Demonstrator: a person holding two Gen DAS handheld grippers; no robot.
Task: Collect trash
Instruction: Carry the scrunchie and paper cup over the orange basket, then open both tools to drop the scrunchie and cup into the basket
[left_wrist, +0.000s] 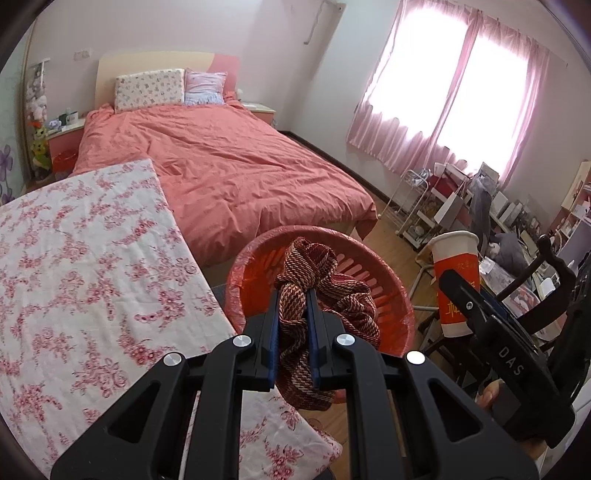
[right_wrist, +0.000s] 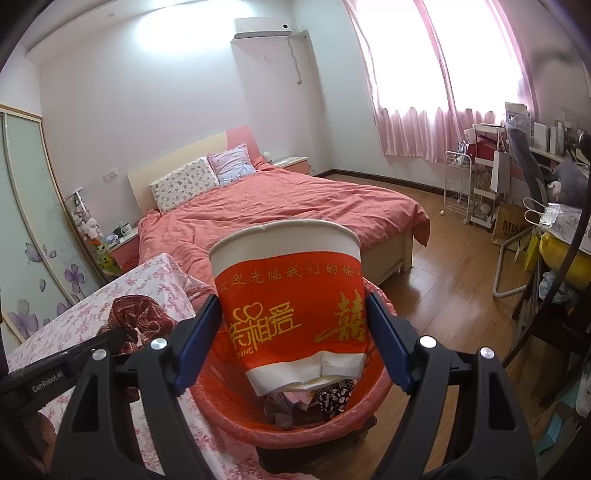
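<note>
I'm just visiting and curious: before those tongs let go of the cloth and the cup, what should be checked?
1. Left tongs grip cloth: ok.
2. Right tongs grip cup: ok.
3. Cloth over bin: ok.
4. Cup over bin: ok, though how well centred, cannot tell.
5. Room left in bin: ok, only a few scraps at the bottom.
6. Cup empty: cannot tell.

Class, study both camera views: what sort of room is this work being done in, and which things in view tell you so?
Most likely a home bedroom: a made bed with pillows against a headboard, a bedside table beside it, and pink curtains over the window.
</note>
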